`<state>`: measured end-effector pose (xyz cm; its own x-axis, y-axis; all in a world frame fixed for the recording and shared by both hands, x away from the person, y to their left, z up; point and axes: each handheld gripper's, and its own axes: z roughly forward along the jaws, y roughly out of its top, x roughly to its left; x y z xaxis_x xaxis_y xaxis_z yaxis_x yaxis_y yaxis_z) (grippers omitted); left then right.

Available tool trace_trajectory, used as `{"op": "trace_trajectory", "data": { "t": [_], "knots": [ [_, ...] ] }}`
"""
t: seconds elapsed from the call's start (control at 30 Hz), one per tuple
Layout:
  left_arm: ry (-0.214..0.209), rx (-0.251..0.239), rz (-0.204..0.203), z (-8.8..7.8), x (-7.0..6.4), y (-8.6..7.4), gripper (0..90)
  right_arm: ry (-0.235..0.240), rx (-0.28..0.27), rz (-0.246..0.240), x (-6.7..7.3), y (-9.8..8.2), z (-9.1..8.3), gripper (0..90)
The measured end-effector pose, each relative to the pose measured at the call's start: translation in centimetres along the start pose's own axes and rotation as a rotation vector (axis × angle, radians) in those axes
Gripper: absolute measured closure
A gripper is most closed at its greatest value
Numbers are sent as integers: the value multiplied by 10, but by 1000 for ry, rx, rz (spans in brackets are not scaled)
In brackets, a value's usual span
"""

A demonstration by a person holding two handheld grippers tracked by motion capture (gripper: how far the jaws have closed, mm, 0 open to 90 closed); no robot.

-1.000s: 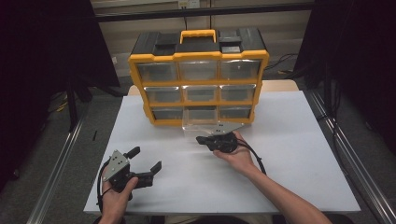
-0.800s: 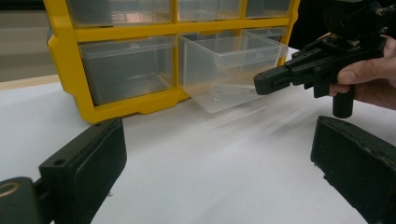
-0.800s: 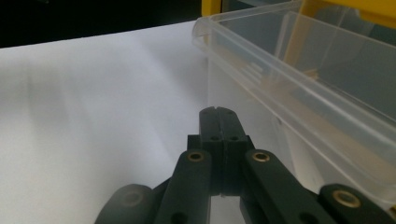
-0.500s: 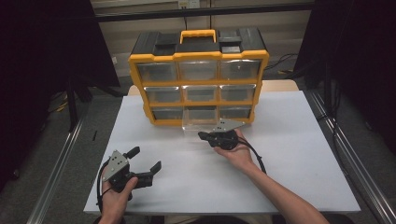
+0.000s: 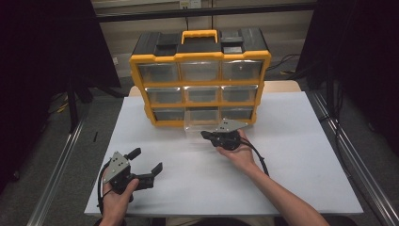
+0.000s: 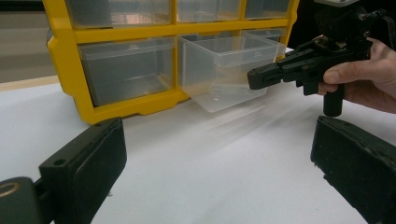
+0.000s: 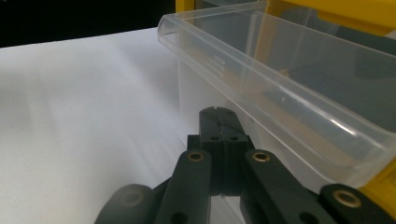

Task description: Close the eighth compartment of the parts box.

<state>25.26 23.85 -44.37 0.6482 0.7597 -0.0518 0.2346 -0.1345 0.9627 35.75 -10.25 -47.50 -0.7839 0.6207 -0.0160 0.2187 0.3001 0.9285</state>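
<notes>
High view: we see a white table [image 5: 291,155] with a yellow drawer cabinet [image 5: 201,77] standing at its far edge, black top and yellow handle up.
Drawer: we find the clear drawer [image 5: 202,123] of the bottom row, middle slot, pulled partway out toward the near edge; its front hangs over the table just ahead of the cabinet.
Other drawers: we see the rest pushed in flush.
Right gripper: our right gripper [image 5: 207,135] lies level in the right hand [image 5: 242,153], tips touching or just short of the drawer's front; we cannot tell which.
Right fingers: we see them pressed together with nothing between them, under the drawer's front lip in the right gripper view [image 7: 218,126].
Left gripper: our left gripper [image 5: 147,162] sits near the table's near left corner, held in the left hand [image 5: 117,197], well apart from the cabinet.
Left fingers: we see them spread wide, holding nothing; bare table shows between them in the left gripper view.
Left gripper view: we look across the table at the cabinet's lower rows [image 6: 140,70], the drawer [image 6: 229,70] sticking out of its slot, and the right gripper [image 6: 261,77] meeting its front from the right.
Drawer contents: we make out nothing through the clear walls.
</notes>
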Motion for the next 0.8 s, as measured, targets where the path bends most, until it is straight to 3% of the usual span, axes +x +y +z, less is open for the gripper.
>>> {"op": "trace_trajectory", "data": {
  "t": [0.3, 0.8],
  "knots": [
    [-2, 0, -1, 0, 0, 0, 36, -7, 1, -16, 0, 0, 2, 900],
    [4, 5, 3, 0, 0, 0, 36, -19, -1, -3, -3, 3, 3, 900]
  ]
}}
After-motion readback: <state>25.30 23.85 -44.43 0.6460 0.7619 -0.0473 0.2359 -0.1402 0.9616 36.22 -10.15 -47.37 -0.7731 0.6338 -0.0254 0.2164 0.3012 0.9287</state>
